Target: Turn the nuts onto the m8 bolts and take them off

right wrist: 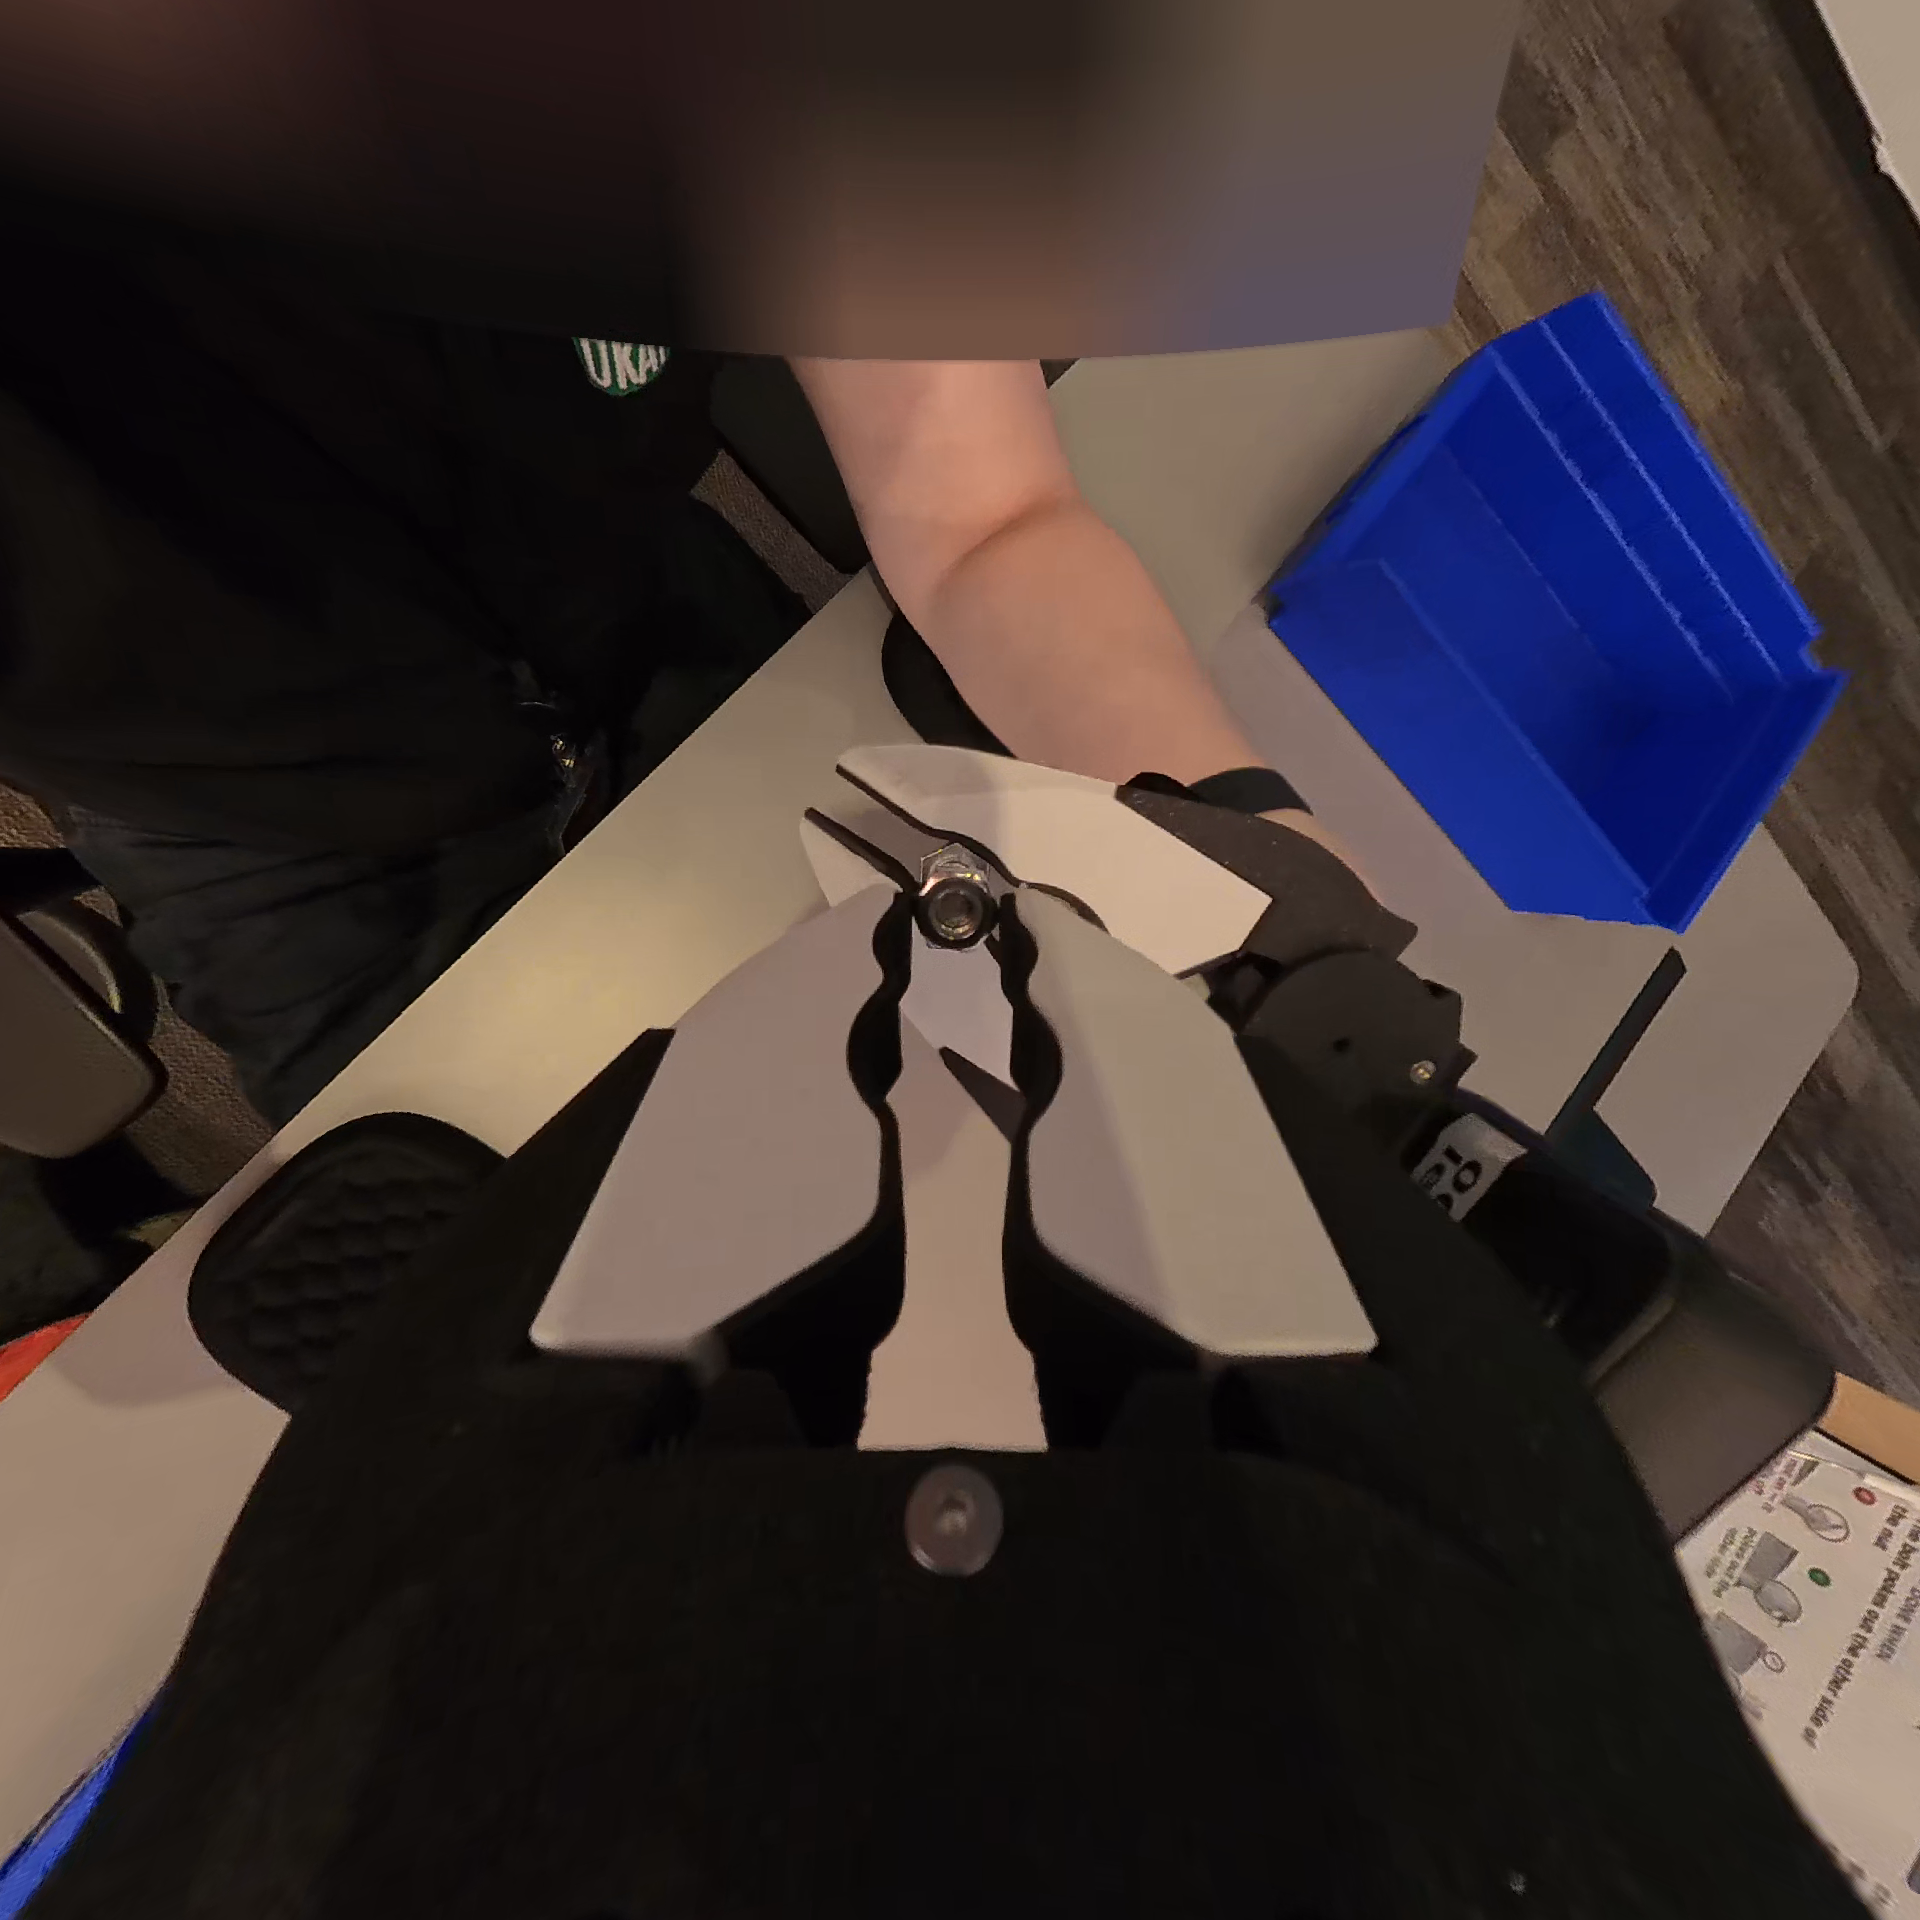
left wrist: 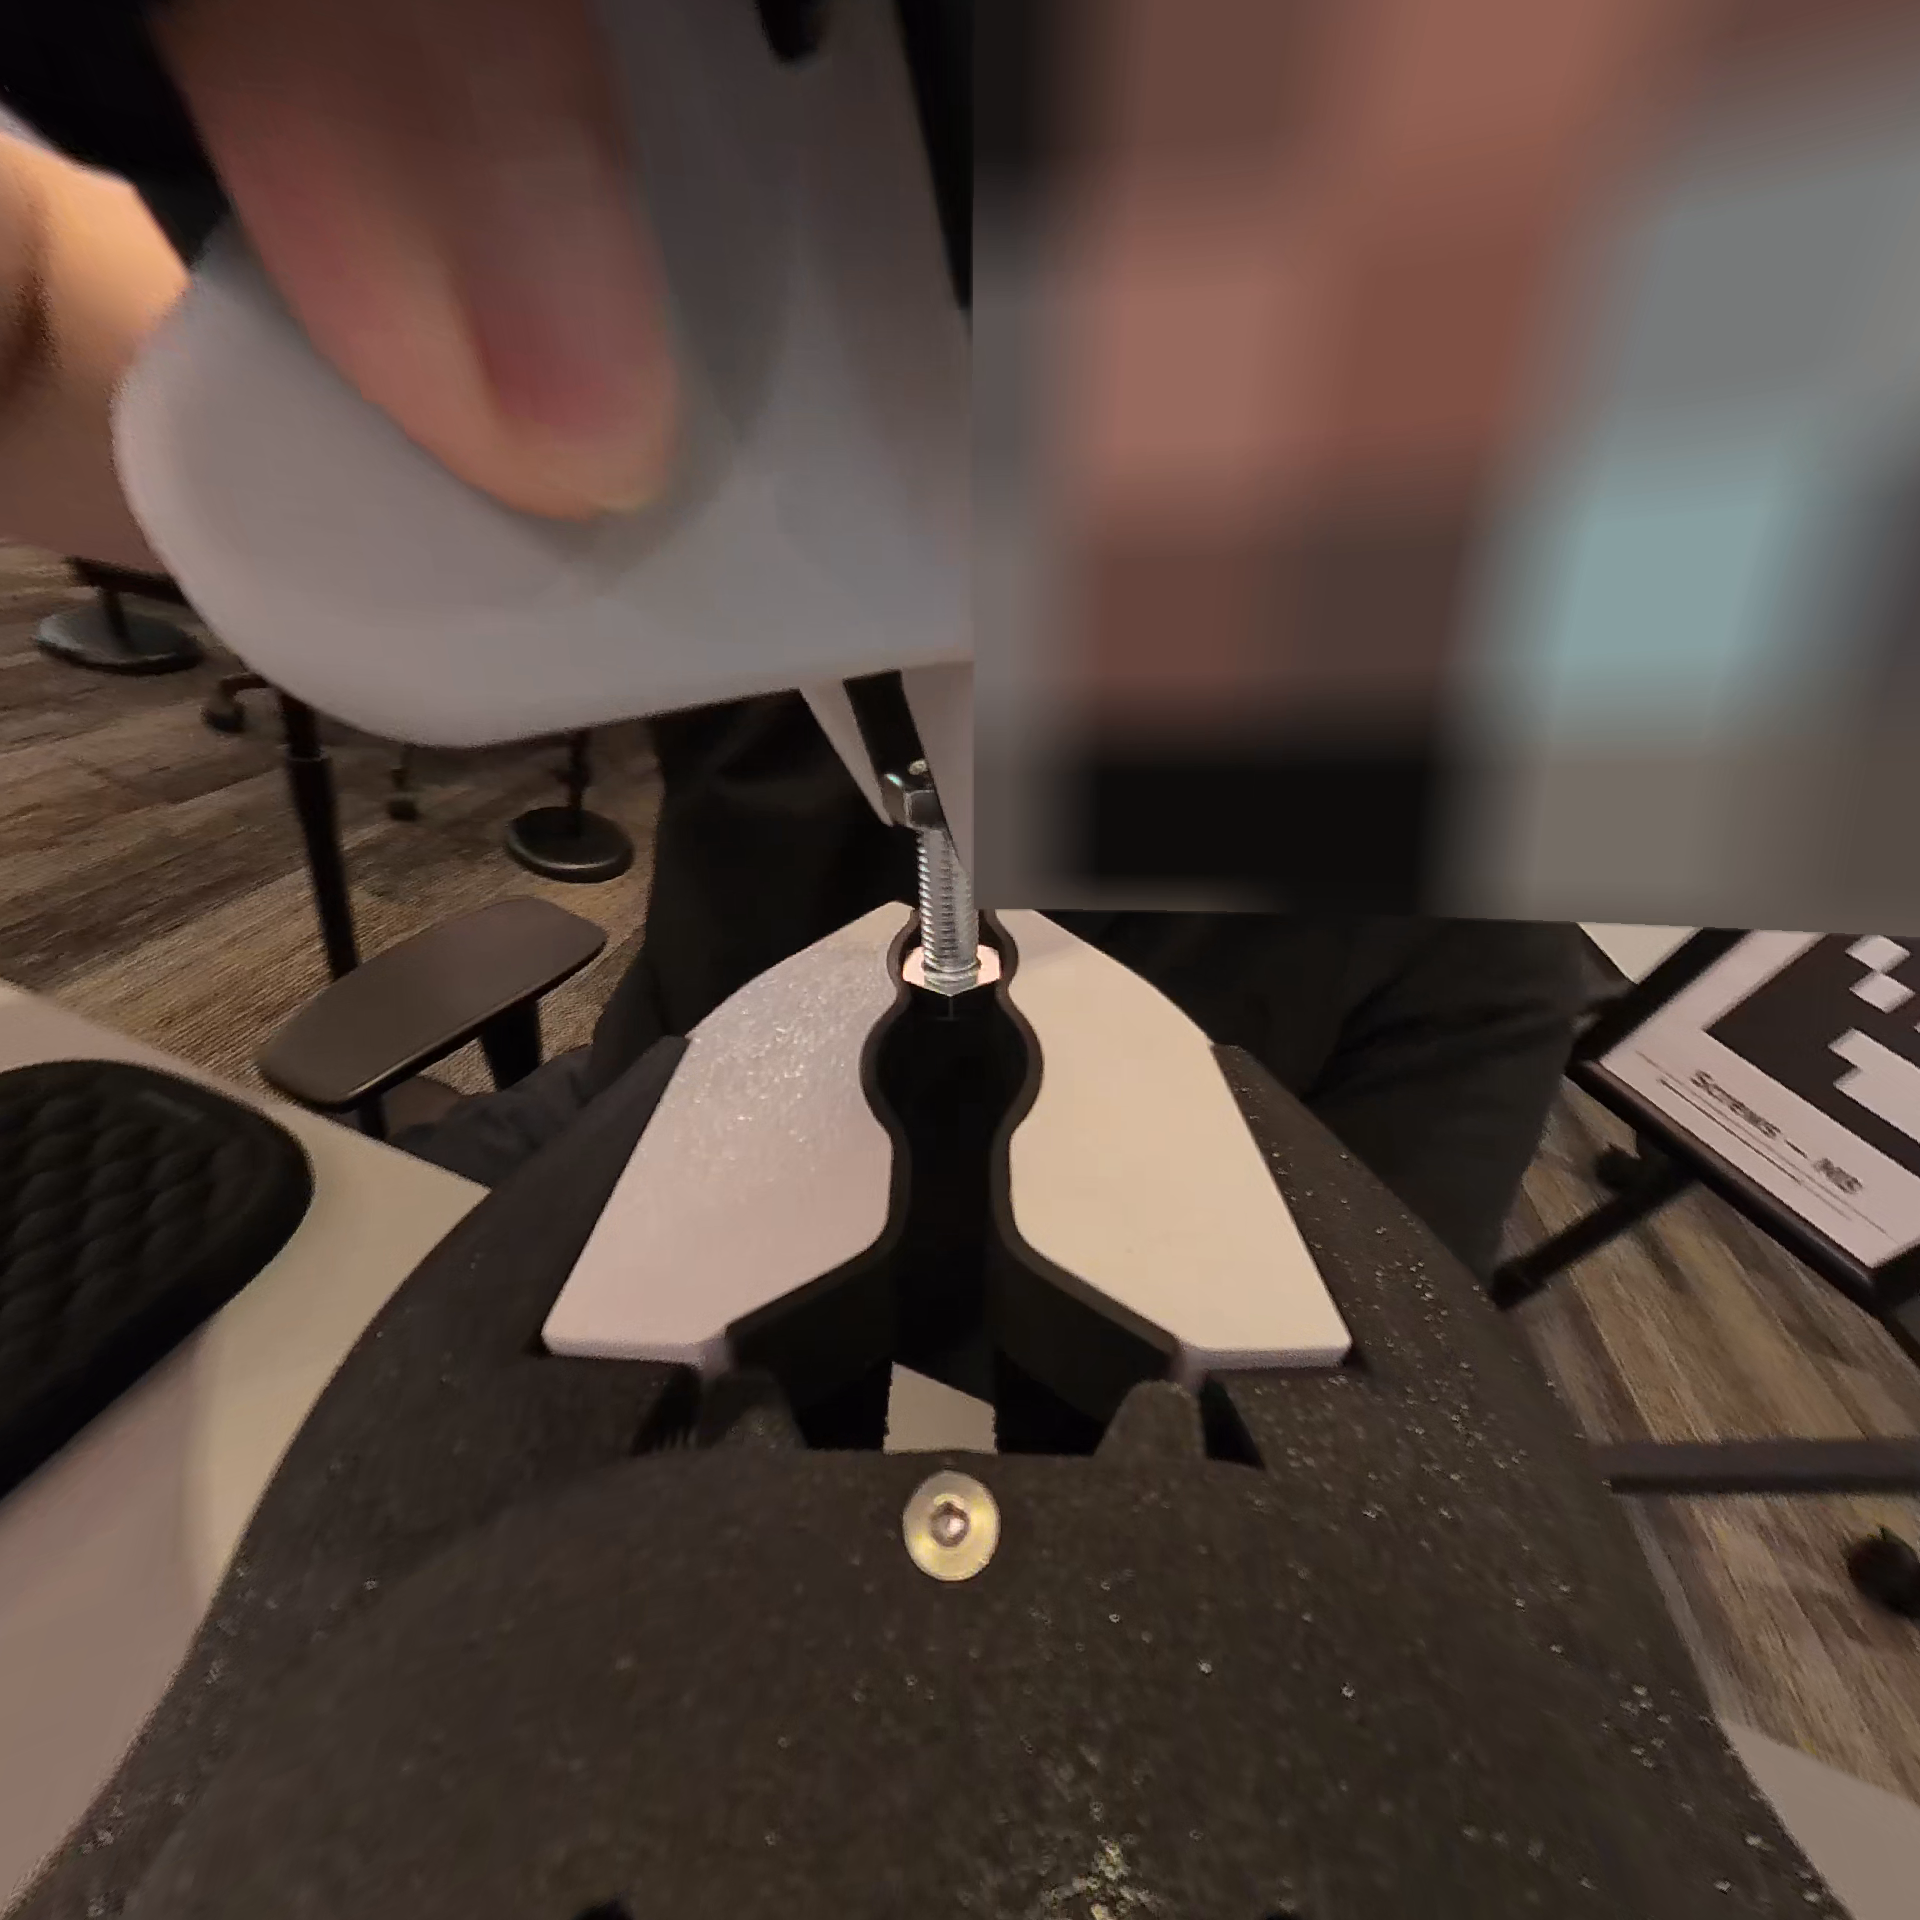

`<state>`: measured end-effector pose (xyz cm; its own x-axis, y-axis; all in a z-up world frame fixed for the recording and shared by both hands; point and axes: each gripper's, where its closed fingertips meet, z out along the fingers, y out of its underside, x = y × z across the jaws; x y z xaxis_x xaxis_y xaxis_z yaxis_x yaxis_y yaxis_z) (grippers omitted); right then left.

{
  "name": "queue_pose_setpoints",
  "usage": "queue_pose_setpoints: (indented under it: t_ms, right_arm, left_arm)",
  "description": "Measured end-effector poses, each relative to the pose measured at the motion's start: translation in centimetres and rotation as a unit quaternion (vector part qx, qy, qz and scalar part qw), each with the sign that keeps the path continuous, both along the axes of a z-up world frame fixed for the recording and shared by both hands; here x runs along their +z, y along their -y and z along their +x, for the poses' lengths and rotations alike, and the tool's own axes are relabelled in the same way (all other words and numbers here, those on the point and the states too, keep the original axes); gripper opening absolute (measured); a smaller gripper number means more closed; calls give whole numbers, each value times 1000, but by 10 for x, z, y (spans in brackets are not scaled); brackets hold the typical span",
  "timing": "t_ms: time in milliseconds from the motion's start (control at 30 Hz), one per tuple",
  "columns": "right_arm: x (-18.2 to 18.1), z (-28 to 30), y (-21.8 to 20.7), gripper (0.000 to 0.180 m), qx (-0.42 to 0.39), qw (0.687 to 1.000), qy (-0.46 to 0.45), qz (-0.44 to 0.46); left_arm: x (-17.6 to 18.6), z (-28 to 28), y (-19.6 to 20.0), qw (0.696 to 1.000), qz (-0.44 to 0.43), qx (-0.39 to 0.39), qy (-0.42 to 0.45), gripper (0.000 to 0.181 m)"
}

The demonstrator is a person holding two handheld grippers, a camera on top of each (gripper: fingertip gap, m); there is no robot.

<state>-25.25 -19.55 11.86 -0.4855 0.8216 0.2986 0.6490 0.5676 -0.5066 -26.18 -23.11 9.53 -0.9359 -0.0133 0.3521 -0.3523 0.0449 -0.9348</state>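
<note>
In the left wrist view my left gripper (left wrist: 951, 975) is shut on a silver nut (left wrist: 952, 972) at its fingertips. The threaded M8 bolt (left wrist: 943, 883) rises out of the nut, and its head is clamped in my right gripper (left wrist: 914, 795), which comes down from above with a thumb on its white shell. In the right wrist view my right gripper (right wrist: 956, 920) is shut on the bolt head (right wrist: 956, 914), seen end-on. The nut (right wrist: 945, 860) sits just beyond it in my left gripper (right wrist: 940, 857), which reaches in from the right. Both are held above the white table (right wrist: 623, 935).
A blue bin (right wrist: 1558, 644) stands on the table at the far right. A black padded rest (right wrist: 343, 1247) lies at the left. A patterned sign card (left wrist: 1766, 1091) and an instruction sheet (right wrist: 1808, 1579) lie at the right. A person's forearm (right wrist: 1039, 623) and a chair armrest (left wrist: 436, 997) are close. One gripper's finger ends stand about 4 centimeters off the other's.
</note>
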Motion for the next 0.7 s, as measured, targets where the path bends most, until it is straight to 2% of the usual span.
queue_pose_setpoints:
  t_ms: [700]
  right_arm:
    - [-3,10,-11,17,-27,1000,11,12]
  left_arm:
    - [4,9,-8,999,-23,21,-12,10]
